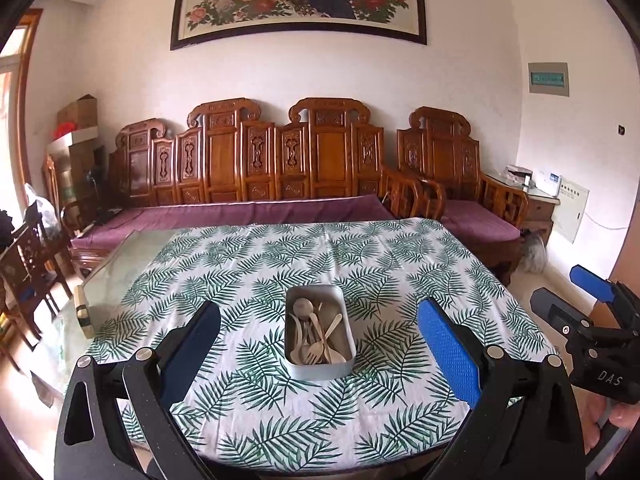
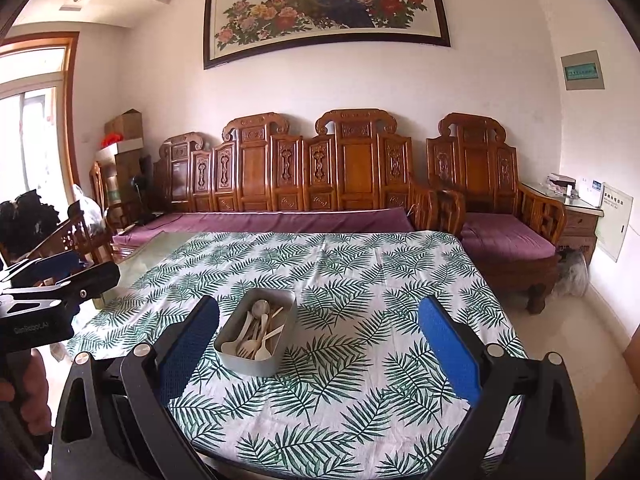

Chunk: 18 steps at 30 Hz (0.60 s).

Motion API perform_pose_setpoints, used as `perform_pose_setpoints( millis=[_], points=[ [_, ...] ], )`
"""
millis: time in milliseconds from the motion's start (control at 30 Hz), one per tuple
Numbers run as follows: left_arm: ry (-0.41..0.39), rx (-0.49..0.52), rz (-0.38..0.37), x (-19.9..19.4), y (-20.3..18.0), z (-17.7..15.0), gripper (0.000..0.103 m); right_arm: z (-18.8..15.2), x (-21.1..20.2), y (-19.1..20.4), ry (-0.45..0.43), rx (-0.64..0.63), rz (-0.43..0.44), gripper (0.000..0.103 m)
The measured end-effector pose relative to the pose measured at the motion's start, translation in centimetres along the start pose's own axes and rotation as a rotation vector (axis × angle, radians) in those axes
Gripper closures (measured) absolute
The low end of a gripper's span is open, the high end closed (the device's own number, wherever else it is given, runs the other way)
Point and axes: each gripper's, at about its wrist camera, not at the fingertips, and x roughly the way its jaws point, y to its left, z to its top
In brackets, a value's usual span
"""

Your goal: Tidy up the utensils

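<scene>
A grey metal tin (image 1: 295, 367) stands on the leaf-print tablecloth (image 1: 360, 264); it also shows in the right wrist view (image 2: 248, 364). Several pale wooden spoons and forks (image 1: 316, 340) lie loose inside it, also seen from the right (image 2: 258, 334). My left gripper (image 1: 319, 340) is open and empty, held above the table's near edge with the tin between its blue pads. My right gripper (image 2: 319, 340) is open and empty, with the tin just right of its left finger. The right gripper also shows at the left view's right edge (image 1: 592, 320).
The cloth (image 2: 400, 280) covers a glass-topped table (image 1: 120, 256); a small block (image 1: 82, 304) sits on the bare glass at left. A carved wooden sofa (image 1: 280, 168) with purple cushions stands behind the table. Wooden chairs (image 1: 28, 264) stand at left.
</scene>
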Motion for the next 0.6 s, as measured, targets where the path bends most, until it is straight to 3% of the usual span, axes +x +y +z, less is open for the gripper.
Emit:
perform_pose_setpoints(
  millis=[600],
  points=[
    [-0.01,0.004,0.0,-0.44,-0.22,0.04,0.008,-0.5,0.48,-0.07,0.007,0.007,-0.005,0.003]
  ],
)
